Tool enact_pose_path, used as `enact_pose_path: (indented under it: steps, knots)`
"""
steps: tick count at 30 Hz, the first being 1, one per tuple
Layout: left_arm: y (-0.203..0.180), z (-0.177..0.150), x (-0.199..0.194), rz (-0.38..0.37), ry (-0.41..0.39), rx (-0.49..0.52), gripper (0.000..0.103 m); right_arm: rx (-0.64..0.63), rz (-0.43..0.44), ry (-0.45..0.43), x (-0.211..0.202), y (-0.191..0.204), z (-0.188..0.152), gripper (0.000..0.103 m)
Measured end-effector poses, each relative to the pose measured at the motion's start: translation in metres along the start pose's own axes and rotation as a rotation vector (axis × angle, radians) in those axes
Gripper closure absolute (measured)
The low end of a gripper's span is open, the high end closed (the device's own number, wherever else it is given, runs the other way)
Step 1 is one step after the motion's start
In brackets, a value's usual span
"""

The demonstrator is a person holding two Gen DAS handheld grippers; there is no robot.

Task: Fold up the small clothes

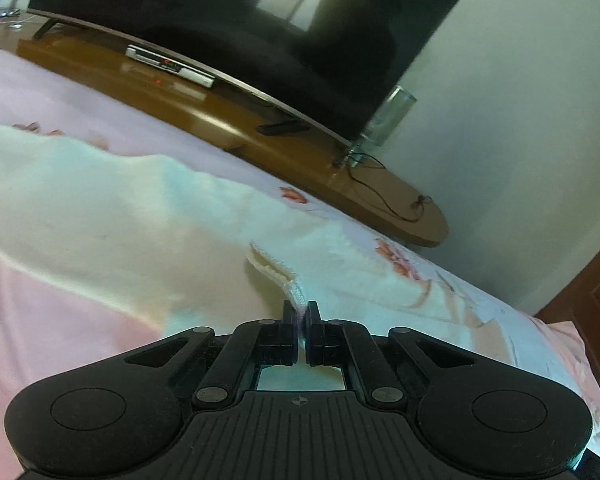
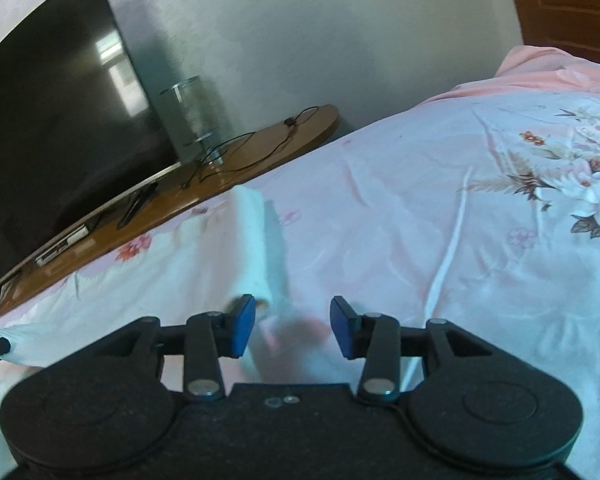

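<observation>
A small white garment lies spread on the pink floral bed sheet. In the left wrist view my left gripper is shut on the garment's ribbed edge, and the knit strip rises from between the black fingers. The right wrist view shows the same garment running from the left edge toward my right gripper. This gripper stands open, its blue pads well apart. A raised fold of the white cloth sits just ahead of the gap, near the left pad, and neither pad presses on it.
Past the far edge of the bed stands a low wooden TV stand with a large dark TV, a set-top box, a remote, a glass piece and loose cables. A wooden door is at the right.
</observation>
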State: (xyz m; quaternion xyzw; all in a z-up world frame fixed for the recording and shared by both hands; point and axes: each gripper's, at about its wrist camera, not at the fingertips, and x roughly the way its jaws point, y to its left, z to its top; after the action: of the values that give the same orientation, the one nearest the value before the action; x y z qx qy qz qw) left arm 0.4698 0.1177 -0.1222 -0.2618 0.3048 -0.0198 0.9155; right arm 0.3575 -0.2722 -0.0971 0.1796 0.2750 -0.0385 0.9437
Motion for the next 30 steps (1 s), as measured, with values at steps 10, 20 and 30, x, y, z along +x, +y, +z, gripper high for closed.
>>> enact_pose_path:
  steps: [10,20,30]
  knots:
    - [0.021,-0.011,-0.004,0.035,0.007,-0.030,0.100,-0.120,-0.008,0.070,0.014,0.021,0.003,0.066]
    - [0.025,-0.007,0.000,0.037,0.005,-0.019,0.100,-0.156,0.009,0.063,0.023,0.023,0.002,0.097]
    - [0.035,-0.007,0.011,0.042,0.025,0.001,0.100,-0.085,0.011,0.082,0.029,0.012,0.004,0.102]
